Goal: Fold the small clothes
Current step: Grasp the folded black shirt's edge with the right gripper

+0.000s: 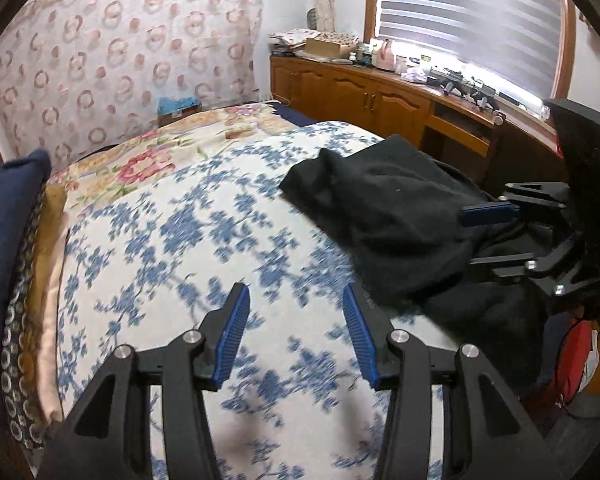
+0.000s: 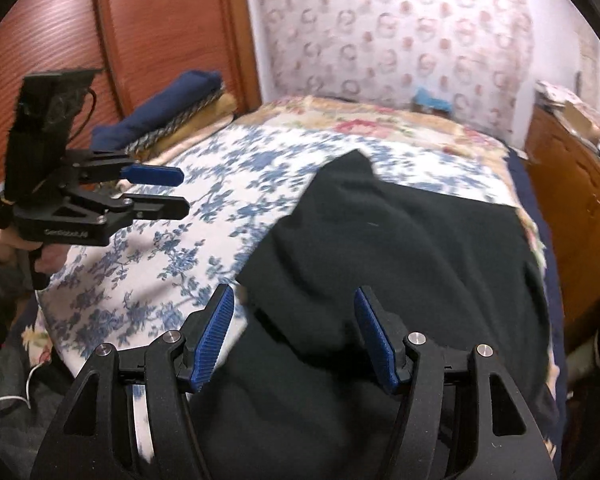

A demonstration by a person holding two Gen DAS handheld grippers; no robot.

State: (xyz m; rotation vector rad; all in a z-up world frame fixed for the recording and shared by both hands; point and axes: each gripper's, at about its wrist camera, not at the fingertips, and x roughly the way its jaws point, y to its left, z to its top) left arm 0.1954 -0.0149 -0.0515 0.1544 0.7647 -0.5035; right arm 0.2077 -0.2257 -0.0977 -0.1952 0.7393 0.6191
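Note:
A black garment (image 1: pixel 380 208) (image 2: pixel 400 248) lies crumpled on the right half of the bed, on a white sheet with blue flowers (image 1: pixel 180 240) (image 2: pixel 160 260). One pointed corner of the garment sticks out toward the middle of the bed. My left gripper (image 1: pixel 294 312) (image 2: pixel 182 192) hovers open over bare sheet to the left of the garment, with nothing between its blue pads. Above the garment's near edge, my right gripper (image 2: pixel 294 312) (image 1: pixel 476 238) stands open. The cloth lies under its fingers and is not pinched. A person's hand (image 2: pixel 4 244) holds the left gripper's handle.
A navy pillow (image 1: pixel 8 208) (image 2: pixel 160 108) lies at the bed's left end, against a wooden headboard (image 2: pixel 160 20). A wooden cabinet (image 1: pixel 360 92) with clutter on top runs along the bed's right side under a window with blinds (image 1: pixel 460 20). A white cable (image 2: pixel 4 400) trails at the lower left.

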